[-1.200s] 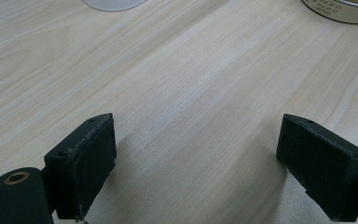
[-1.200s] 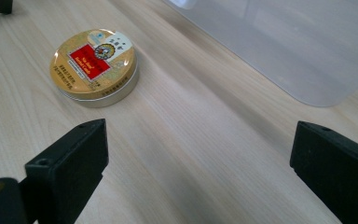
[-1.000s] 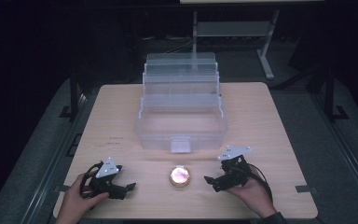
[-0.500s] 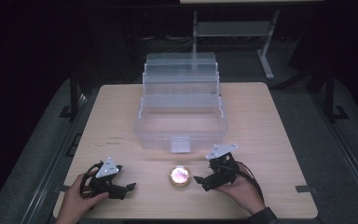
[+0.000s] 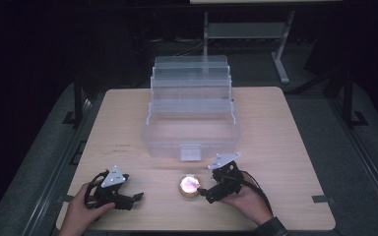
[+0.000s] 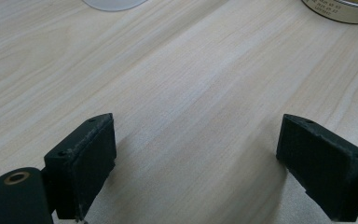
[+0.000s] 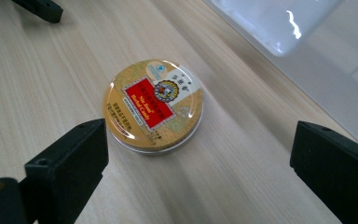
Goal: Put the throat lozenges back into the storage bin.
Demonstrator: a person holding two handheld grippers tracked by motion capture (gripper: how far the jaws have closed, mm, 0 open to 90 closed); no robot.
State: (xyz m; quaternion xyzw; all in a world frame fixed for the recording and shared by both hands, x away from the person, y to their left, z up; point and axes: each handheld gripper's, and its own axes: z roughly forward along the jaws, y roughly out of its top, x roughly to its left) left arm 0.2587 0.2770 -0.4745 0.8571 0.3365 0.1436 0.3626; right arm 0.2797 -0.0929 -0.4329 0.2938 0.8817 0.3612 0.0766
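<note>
I hold two grippers, one in each hand, and each has two black fingers: blocky, matte, with a faintly rough face. My left gripper (image 5: 128,200) rests low over the desk (image 5: 285,147) with its fingers (image 6: 81,158) spread wide and nothing between them but bare wood. My right gripper (image 5: 207,192) also has its fingers (image 7: 67,161) spread wide, gripping nothing.

There is one tin (image 7: 153,105) on the desk. It is round, flat and shallow, metal with a glossy lid that throws back the light; the lid is golden yellow with a red rectangular label and small print I cannot read. It lies flat just ahead of my right fingers, toward the left one of the pair and not touching either. From my left fingers it sits farther off, ahead and to the right, where I catch only its silvery rim (image 6: 340,9).

There is one storage box (image 5: 192,123), clear plastic, rectangular, standing open with stepped tiers of trays rising toward the back and a small latch at its front wall. It stands beyond the tin, ahead of both pairs of fingers, and its smooth rounded corner (image 7: 279,23) shines to the upper right of my right fingers.

The desk is one pale wooden top with fine straight grain and rounded corners.
</note>
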